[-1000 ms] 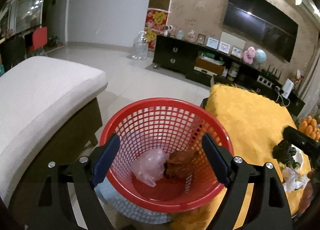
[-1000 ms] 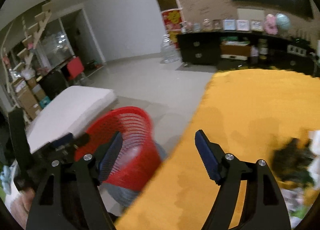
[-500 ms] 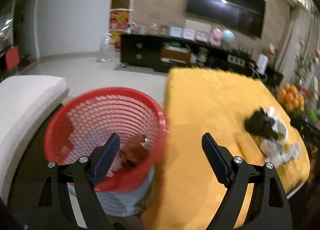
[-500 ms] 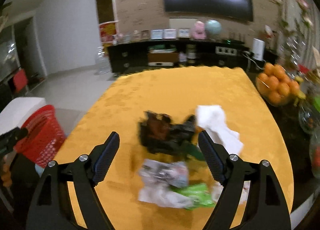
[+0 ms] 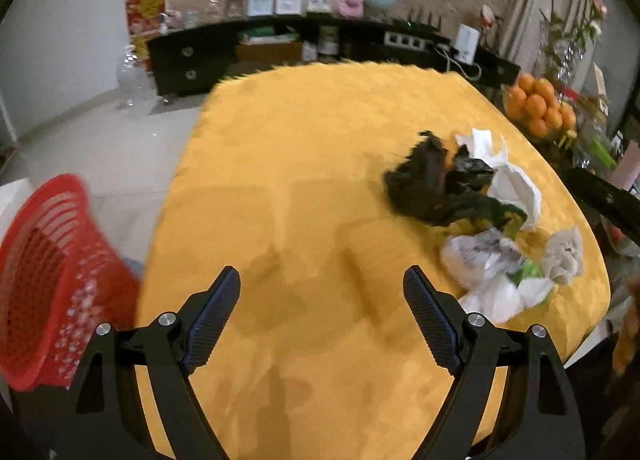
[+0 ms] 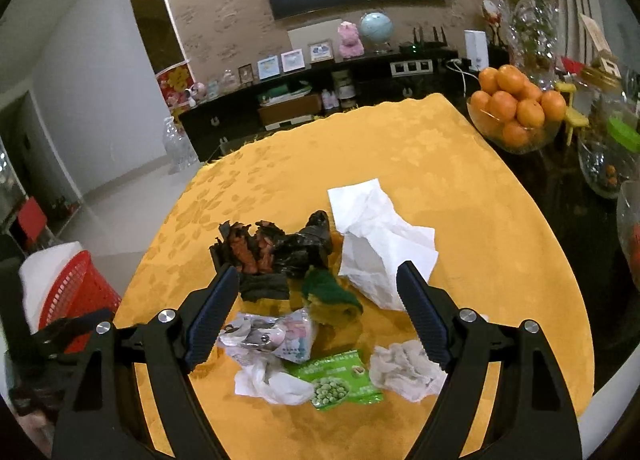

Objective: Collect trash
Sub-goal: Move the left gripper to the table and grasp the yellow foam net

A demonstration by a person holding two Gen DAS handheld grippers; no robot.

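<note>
A pile of trash lies on the yellow tablecloth (image 6: pixel 460 188). It holds a dark wrapper with reddish bits (image 6: pixel 272 248), a white tissue (image 6: pixel 380 236), a green scrap (image 6: pixel 328 296), a printed wrapper (image 6: pixel 272 336), a green pea packet (image 6: pixel 336 380) and a crumpled tissue (image 6: pixel 404 368). My right gripper (image 6: pixel 318 300) hangs open just above the pile, with nothing pressed between its pads. My left gripper (image 5: pixel 322 300) is open and empty over bare cloth, left of the dark wrapper (image 5: pixel 436 184). The red mesh basket (image 5: pixel 44 280) stands on the floor beside the table's left edge.
A glass bowl of oranges (image 6: pixel 516 116) and several glass jars (image 6: pixel 604 164) stand on the dark table at the right. A black TV cabinet (image 6: pixel 304 100) lines the far wall. A white cushioned seat (image 6: pixel 44 268) sits behind the basket (image 6: pixel 76 292).
Both grippers swung right, from over the red basket to the table. The left view now shows cloth instead of the basket's inside. The right gripper has come in over the trash pile.
</note>
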